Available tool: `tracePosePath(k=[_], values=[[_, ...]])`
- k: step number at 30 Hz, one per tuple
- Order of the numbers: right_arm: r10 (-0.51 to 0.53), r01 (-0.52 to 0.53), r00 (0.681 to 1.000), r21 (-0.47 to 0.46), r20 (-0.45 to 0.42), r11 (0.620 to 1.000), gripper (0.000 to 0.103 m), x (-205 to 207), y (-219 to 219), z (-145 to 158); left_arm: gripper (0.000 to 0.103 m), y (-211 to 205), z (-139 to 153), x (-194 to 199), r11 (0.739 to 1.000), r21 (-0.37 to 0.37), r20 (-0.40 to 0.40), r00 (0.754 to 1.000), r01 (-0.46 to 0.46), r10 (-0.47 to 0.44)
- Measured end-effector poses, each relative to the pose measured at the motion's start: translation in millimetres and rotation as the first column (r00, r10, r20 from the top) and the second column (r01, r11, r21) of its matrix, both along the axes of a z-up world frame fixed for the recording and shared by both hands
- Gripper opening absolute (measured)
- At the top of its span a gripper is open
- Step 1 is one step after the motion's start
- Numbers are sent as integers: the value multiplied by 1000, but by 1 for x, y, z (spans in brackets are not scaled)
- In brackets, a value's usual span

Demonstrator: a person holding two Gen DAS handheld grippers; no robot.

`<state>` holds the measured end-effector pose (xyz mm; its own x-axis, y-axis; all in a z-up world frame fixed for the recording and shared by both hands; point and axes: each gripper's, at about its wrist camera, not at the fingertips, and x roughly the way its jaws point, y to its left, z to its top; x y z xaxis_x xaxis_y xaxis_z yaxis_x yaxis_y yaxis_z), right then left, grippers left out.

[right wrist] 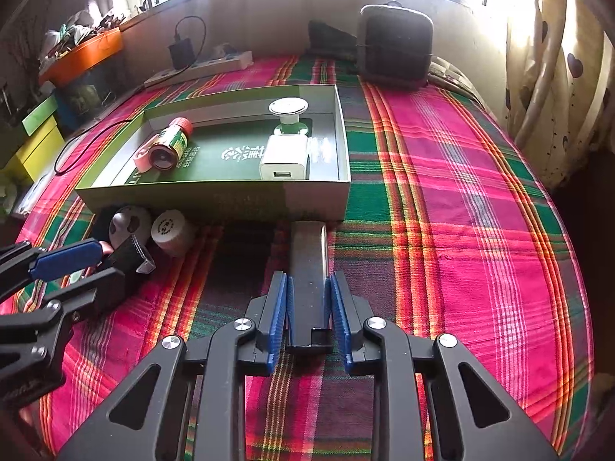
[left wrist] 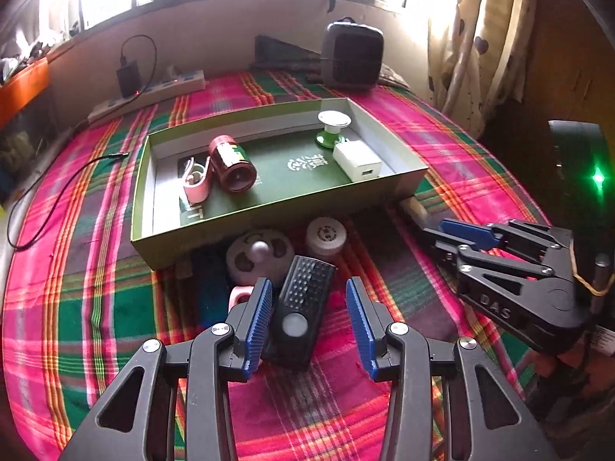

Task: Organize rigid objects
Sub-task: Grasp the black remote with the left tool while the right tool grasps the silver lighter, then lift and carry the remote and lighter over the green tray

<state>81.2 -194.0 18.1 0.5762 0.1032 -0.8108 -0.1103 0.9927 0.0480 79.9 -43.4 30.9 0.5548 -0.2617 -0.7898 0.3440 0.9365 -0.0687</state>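
1. The left gripper (left wrist: 307, 322) tilts downward, its blue fingers (left wrist: 258, 326) spread apart, neither visibly pressing on anything.
2. The right gripper (right wrist: 308, 315) tilts downward, fingers (right wrist: 277, 315) clamped together on a flat bar (right wrist: 307, 269).

We see a woven plaid cloth (right wrist: 461, 199) in pink and green, matt and slightly fuzzy, covering the bed. On it the shallow box (right wrist: 215, 196) looks like matt cardboard, its green printed floor smoother. The white charger (right wrist: 284, 157) is glossy plastic; the brown bottle (left wrist: 232, 163) shines like glass or hard plastic, with a paper label. The black remote (left wrist: 303, 299) is matt plastic with rubbery nubs. The long flat bar (right wrist: 309, 269) gleams like brushed metal. Each claw, left (left wrist: 309, 326) and right (right wrist: 309, 319), has matt black plastic arms, shiny metal rivets and ribbed blue rubbery pads (left wrist: 257, 326).
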Motion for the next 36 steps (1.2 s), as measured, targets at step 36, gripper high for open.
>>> tracePosePath(k=[36], values=[[12, -12, 1000, -5, 6, 1000, 25, -1, 1, -1, 40, -11, -18, -8, 1000, 12, -54, 998, -20, 21]])
